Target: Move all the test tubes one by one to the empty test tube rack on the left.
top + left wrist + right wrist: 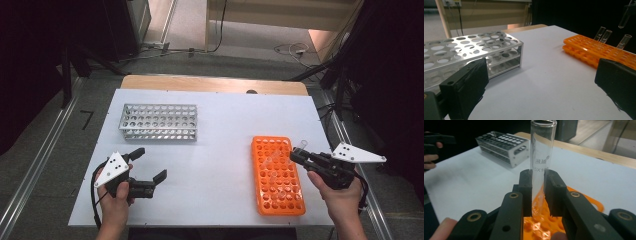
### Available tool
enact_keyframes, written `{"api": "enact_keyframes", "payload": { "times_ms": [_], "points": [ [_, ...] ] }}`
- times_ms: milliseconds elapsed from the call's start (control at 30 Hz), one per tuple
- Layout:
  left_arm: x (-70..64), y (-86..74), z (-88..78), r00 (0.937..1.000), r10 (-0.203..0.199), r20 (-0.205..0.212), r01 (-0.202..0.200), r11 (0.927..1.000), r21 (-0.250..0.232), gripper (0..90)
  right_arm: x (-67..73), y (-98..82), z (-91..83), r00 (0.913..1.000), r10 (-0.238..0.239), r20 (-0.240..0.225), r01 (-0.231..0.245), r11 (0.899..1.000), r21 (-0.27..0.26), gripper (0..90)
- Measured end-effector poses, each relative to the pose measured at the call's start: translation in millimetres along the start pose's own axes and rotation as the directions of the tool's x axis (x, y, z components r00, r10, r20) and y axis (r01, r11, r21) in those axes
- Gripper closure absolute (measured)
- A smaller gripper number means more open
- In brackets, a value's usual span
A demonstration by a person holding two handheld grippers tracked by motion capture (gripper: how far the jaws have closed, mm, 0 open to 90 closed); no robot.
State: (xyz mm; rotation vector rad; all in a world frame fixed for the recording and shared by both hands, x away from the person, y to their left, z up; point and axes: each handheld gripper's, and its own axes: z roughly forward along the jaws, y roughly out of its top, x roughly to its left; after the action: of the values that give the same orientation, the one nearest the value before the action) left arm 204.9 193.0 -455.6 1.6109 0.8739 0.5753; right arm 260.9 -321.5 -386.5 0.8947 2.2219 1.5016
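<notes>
- High view: our right tongs (296, 154) hold one glass tube (301, 145) above the orange rack (278, 176) by the counter's (220, 130) right edge. The metal rack (158, 122), toward the far left corner, is still empty.
- Left gripper view: our left tongs (541, 85) stand open, holding nothing; three tubes (606, 36) remain in the orange rack.
- Right gripper view: the jaws clamp the tube upright; we judge the transfer has barely begun.
</notes>
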Motion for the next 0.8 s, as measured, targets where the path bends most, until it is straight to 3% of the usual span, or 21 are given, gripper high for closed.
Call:
{"api": "enact_keyframes", "payload": {
  "times_ms": [67, 100, 300, 467, 800],
  "points": [
    [-2.6, 1.4, 1.1, 0.9998, 0.015, -0.012, -0.015, 0.9999, 0.006, 0.0, 4.1, 2.8, 1.7, 0.9999, -0.006, -0.014, 0.006, 1.0, -0.002, 74.7],
    [-5.4, 3.8, 3.5, 0.9993, 0.017, 0.032, -0.017, 0.9998, 0.011, 0.0, 11.9, 7.2, 6.1, 0.9992, -0.013, -0.038, 0.013, 1.0, -0.003, 74.7],
    [-14.7, 9.7, 9.5, 0.9967, -0.003, 0.081, 0.002, 0.9998, 0.018, 0.0, 31.1, 9.4, 25.2, 0.9942, -0.039, -0.1, 0.041, 0.999, 0.016, 74.7],
    [-33.8, 19.6, 20.1, 0.9932, -0.005, 0.117, 0.001, 0.9994, 0.035, 0.4, 44.9, 8.3, 41.2, 0.9883, -0.047, -0.145, 0.053, 0.998, 0.032, 74.6],
    [-66.8, 30.0, 36.7, 0.9891, -0.02, 0.146, 0.009, 0.9969, 0.078, 15.9, 78.8, 7.1, 62.0, 0.9721, -0.072, -0.223, 0.088, 0.994, 0.06, 74.7]
  ]
}}
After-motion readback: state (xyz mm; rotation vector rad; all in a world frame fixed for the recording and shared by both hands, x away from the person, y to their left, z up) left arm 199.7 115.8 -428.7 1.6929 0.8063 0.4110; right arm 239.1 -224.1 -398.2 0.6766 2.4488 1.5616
